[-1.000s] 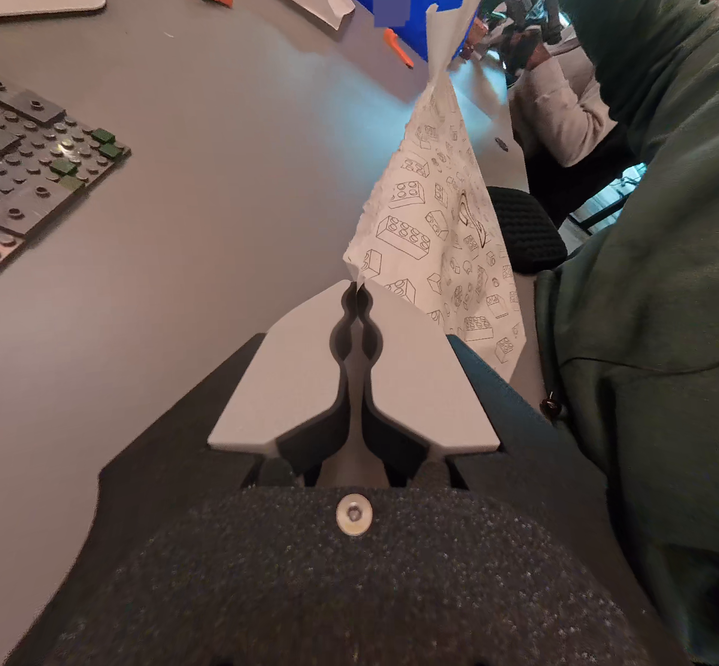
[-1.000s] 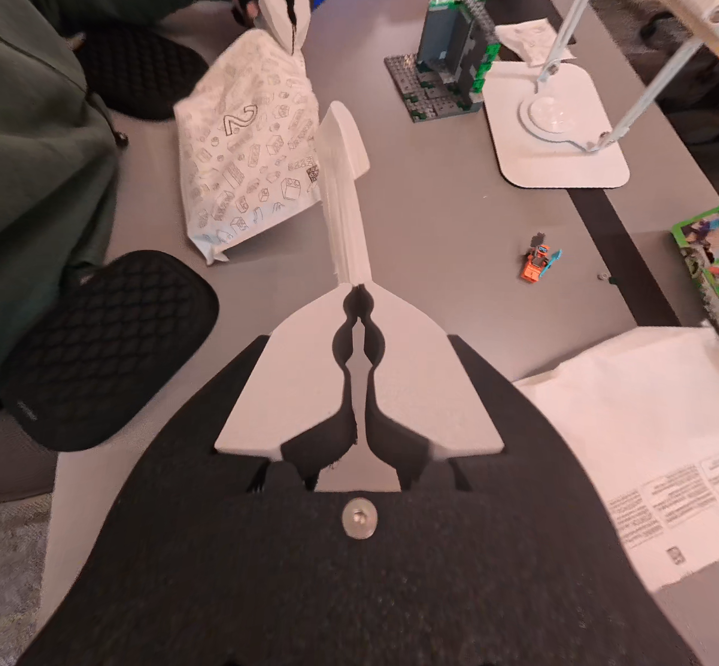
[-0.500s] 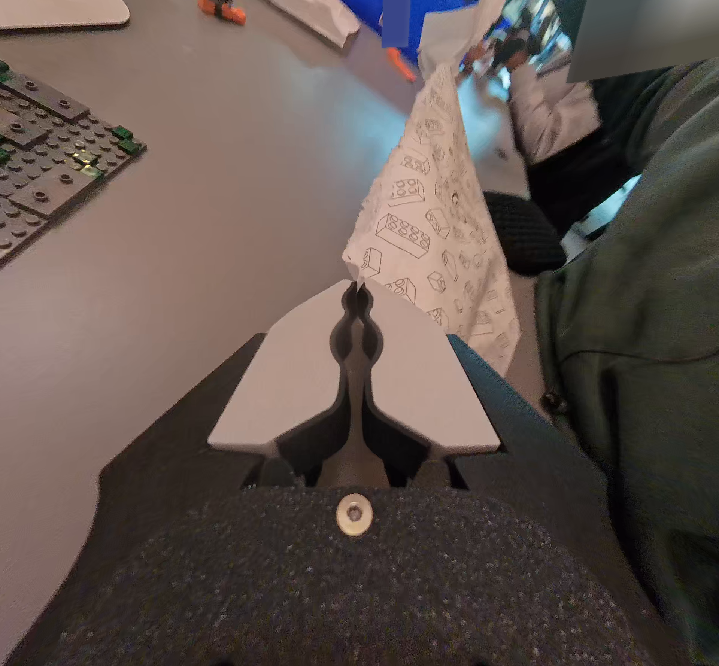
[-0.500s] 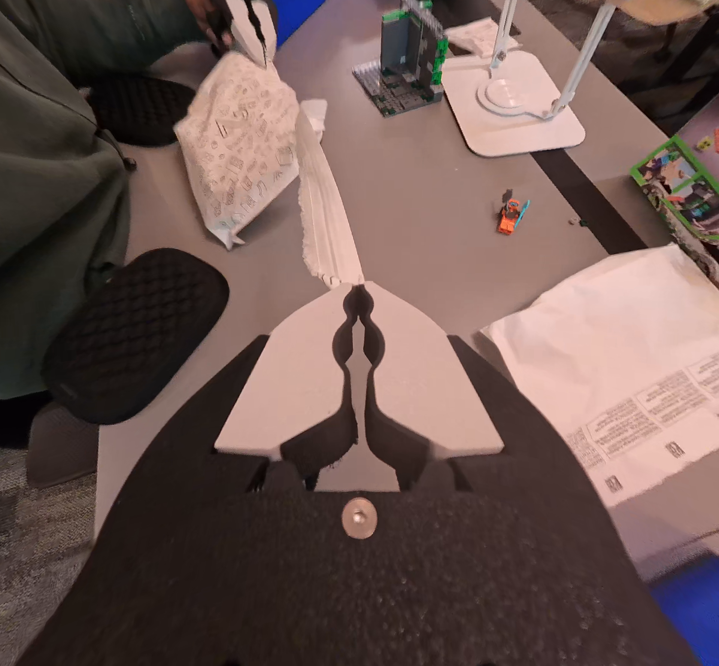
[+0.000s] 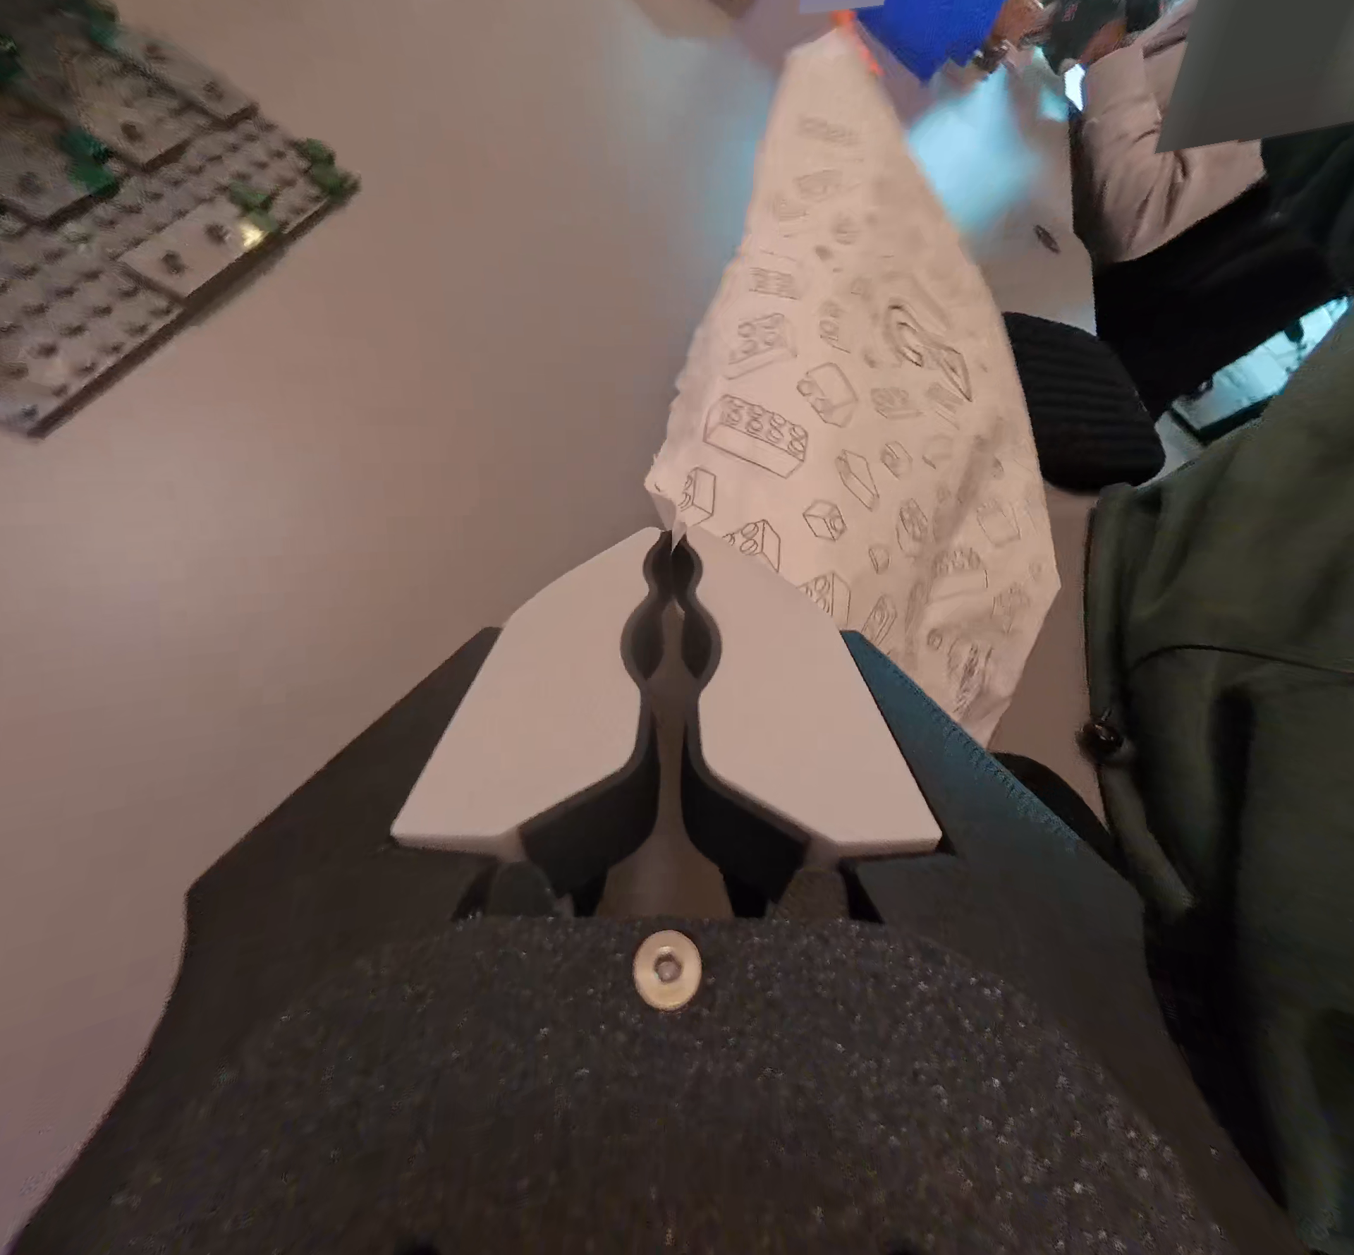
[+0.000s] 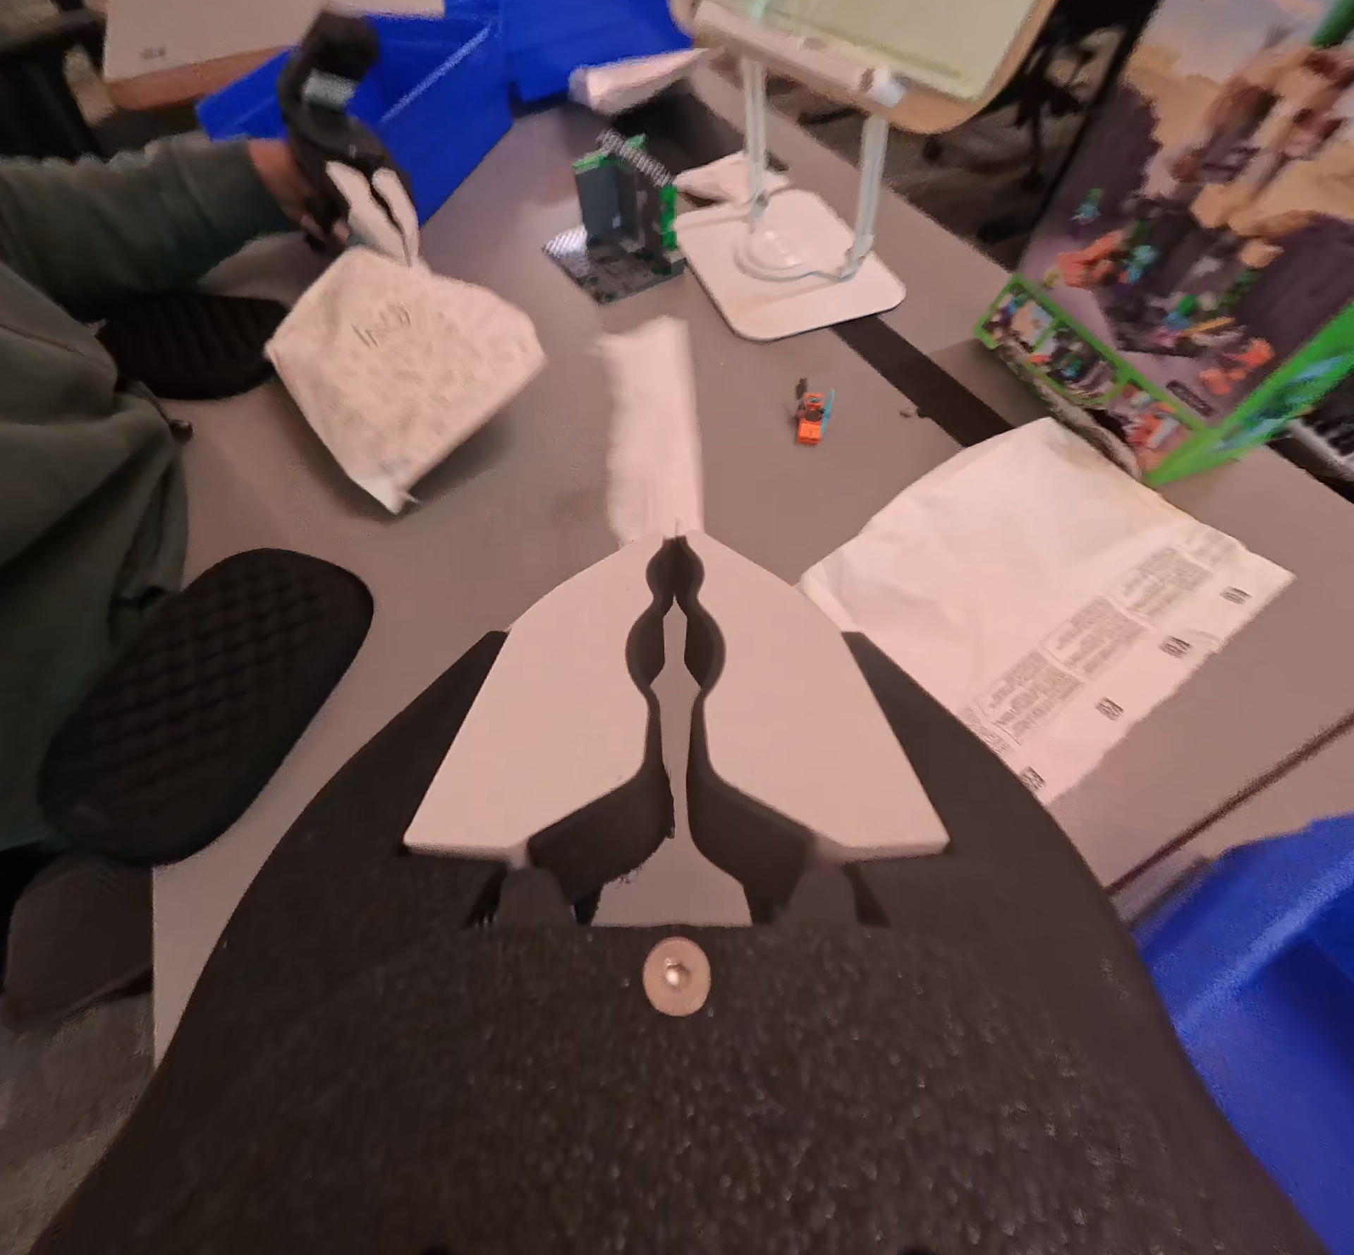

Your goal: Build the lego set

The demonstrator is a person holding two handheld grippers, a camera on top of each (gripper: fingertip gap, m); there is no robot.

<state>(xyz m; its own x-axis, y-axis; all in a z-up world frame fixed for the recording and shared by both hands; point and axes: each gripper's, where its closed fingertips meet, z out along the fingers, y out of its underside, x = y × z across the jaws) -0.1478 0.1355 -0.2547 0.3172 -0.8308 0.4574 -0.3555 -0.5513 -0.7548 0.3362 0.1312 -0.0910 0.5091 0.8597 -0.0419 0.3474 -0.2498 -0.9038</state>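
While the left tool (image 5: 671, 540) pinches the printed bag's (image 5: 864, 399) corner, the right tool (image 6: 675, 540) grips a torn paper strip (image 6: 652, 428).

On my left wrist view, the bag (image 5: 864, 369) is white, printed all over with black outline bricks. Upper left, the baseplate (image 5: 124, 238) is grey with dark green studs. The table (image 5: 454, 282) is plain grey. On my right wrist view, the strip (image 6: 652, 428) at centre is plain white; the figure (image 6: 812, 417) is orange and teal. The box (image 6: 1187, 252) at right has a bright green border, and the bin (image 6: 469, 84) at upper left is blue. Both views show pale grey fingers (image 6: 571, 699) on black bodies.
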